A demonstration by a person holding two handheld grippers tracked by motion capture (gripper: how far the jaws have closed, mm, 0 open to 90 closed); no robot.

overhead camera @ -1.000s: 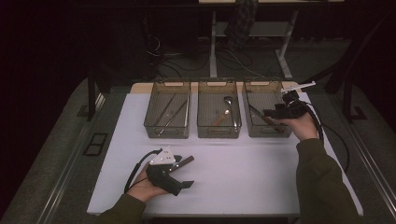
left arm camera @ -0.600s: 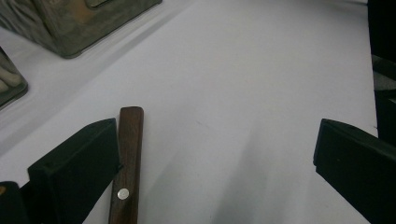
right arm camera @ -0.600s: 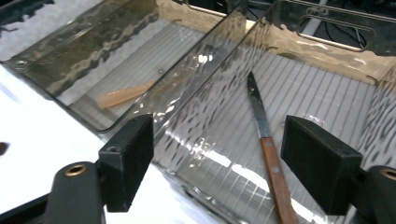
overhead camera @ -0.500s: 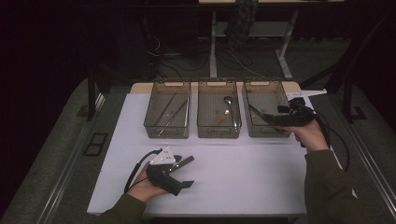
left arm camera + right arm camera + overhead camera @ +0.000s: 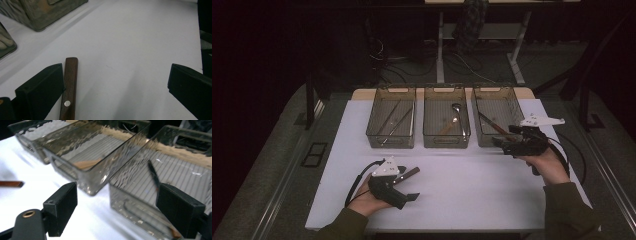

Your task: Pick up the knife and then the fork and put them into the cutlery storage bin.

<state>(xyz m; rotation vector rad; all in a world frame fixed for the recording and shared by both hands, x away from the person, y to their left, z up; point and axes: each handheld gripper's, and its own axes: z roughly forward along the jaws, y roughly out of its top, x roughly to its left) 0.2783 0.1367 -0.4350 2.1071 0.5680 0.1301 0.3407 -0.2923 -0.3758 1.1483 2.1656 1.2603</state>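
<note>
A wooden-handled utensil lies flat on the white table, just beside the left claw; in the left gripper view its handle is a dark reddish-brown slat with a squared end and a small silver rivet, lying along the inner face of the left-hand jaw, while the other jaw stands far off across bare table, so this claw is wide apart and grips nothing. The right claw hovers at the near wall of the right-hand bin; its jaws have just been opening and stand well apart, with nothing between them. Inside that bin a dark-handled utensil rests aslant on the ribbed floor. Three smoky, see-through plastic bins sit in a row at the far side of the table; the middle bin holds a spoon. The table top is plain white and matte. Around it the room is dim, with grey floor, table legs and loose cables behind.
</note>
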